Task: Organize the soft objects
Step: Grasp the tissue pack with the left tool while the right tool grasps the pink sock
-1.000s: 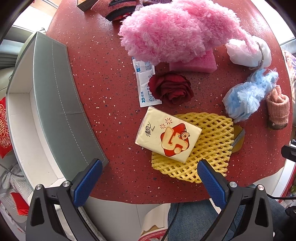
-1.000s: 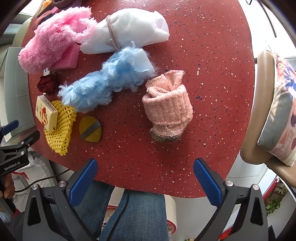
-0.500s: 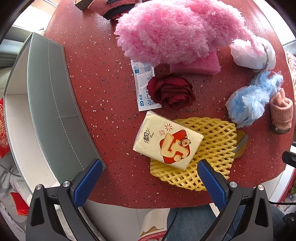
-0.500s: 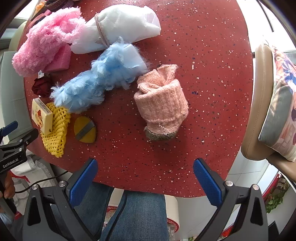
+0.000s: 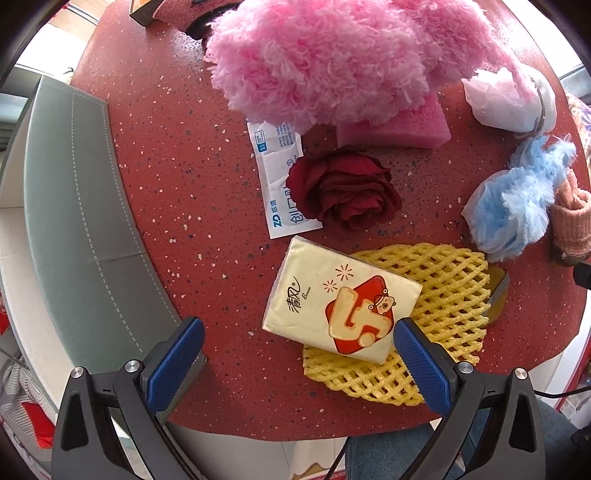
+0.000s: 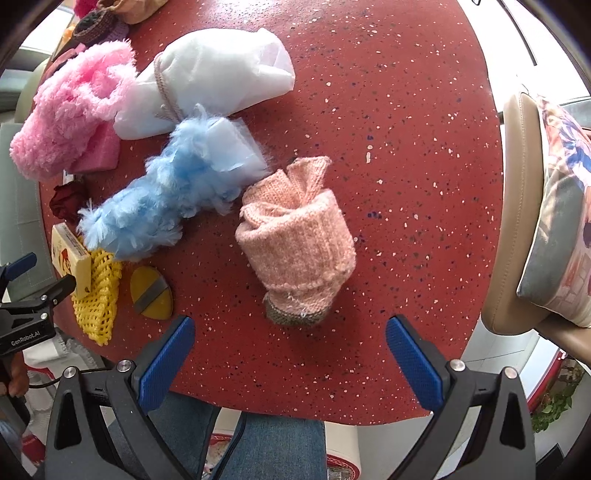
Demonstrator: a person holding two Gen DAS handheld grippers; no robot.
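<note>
On the round red table (image 5: pixel 177 192) lie a tissue pack (image 5: pixel 338 301) on a yellow foam net (image 5: pixel 436 295), a dark red fabric rose (image 5: pixel 343 188), a fluffy pink item (image 5: pixel 325 59) over a pink sponge (image 5: pixel 399 125), a blue feathery item (image 6: pixel 166 199), a white tied pouch (image 6: pixel 210 77) and a rolled pink knit sock (image 6: pixel 295 240). My left gripper (image 5: pixel 295 363) is open, just short of the tissue pack. My right gripper (image 6: pixel 291 356) is open, just short of the sock. The left gripper also shows at the right wrist view's left edge (image 6: pixel 26 295).
A grey-walled box (image 5: pixel 77 206) stands along the table's left edge. A white sachet (image 5: pixel 277 177) lies under the rose. A yellow oval pad (image 6: pixel 151 291) lies beside the net. A beige chair with a cushion (image 6: pixel 554 221) is at the right. Dark knit items (image 6: pixel 99 29) lie far back.
Both grippers have moved forward and lower. The tissue pack and the sock look larger and nearer the fingertips. Nothing on the table has moved.
</note>
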